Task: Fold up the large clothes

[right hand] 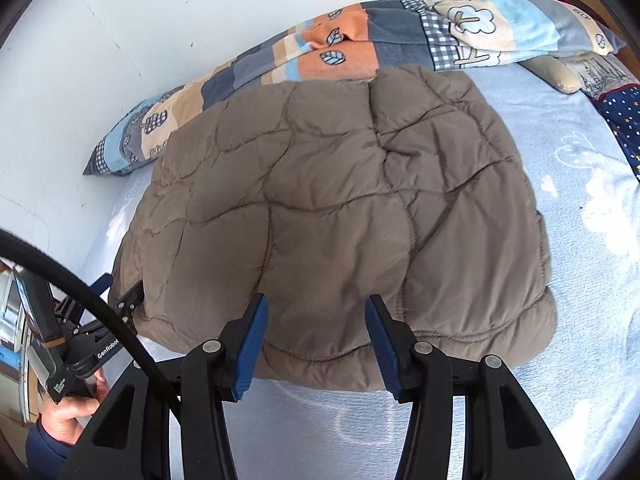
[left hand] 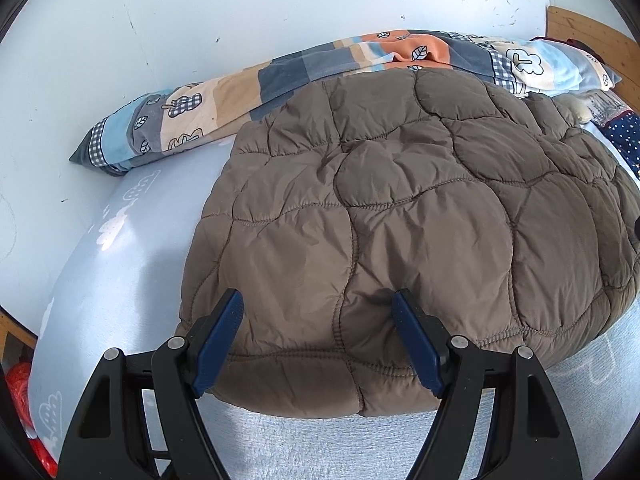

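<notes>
A brown quilted puffer coat (left hand: 400,220) lies folded in a thick pile on a light blue bed sheet (left hand: 120,264). It also shows in the right wrist view (right hand: 340,216). My left gripper (left hand: 318,300) is open, its blue-padded fingers spread over the coat's near left edge, nothing between them. My right gripper (right hand: 316,304) is open over the coat's near edge, empty. The left gripper also shows in the right wrist view (right hand: 116,296) at the coat's left corner, held by a hand.
A rolled patchwork blanket (left hand: 320,68) lies along the white wall behind the coat. Pillows and a dark starred cloth (right hand: 624,120) lie at the right. A wooden headboard (left hand: 592,36) stands at the far right. A black cable (right hand: 80,292) crosses the right wrist view.
</notes>
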`<state>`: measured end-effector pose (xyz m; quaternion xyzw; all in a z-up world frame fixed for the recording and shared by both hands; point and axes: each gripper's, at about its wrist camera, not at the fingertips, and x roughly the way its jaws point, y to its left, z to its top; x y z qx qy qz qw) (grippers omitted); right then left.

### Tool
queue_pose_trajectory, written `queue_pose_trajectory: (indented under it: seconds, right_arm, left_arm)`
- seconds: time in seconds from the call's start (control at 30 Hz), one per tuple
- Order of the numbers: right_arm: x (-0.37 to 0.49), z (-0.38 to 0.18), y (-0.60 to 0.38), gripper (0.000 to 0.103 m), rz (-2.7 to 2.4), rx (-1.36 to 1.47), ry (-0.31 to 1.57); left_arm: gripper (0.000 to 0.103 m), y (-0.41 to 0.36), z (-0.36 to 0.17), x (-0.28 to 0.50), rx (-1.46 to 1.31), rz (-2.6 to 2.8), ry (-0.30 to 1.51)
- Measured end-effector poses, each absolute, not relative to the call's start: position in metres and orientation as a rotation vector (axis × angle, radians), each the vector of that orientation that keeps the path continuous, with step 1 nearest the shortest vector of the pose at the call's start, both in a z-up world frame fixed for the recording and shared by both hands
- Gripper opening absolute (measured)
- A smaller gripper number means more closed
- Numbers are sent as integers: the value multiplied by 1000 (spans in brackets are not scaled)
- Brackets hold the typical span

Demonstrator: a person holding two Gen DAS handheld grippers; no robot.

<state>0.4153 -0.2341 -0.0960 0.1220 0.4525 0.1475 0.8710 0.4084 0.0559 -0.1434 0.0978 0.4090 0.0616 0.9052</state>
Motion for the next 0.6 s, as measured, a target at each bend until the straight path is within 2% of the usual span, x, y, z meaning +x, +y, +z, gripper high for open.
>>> queue_pose_trajectory:
  seconds: [0.37,0.43,0.6]
  right_arm:
    - [420,-87,-303,55,186,410,899]
    - [420,-86,-316,61,157,426,890]
    - [423,-92,-340,67,97,446,903]
  left_arm:
    - [76,56,-144,409,204,130,845]
    - [76,56,-144,409,204,129,845]
    - [76,56,-144,409,204,129,845]
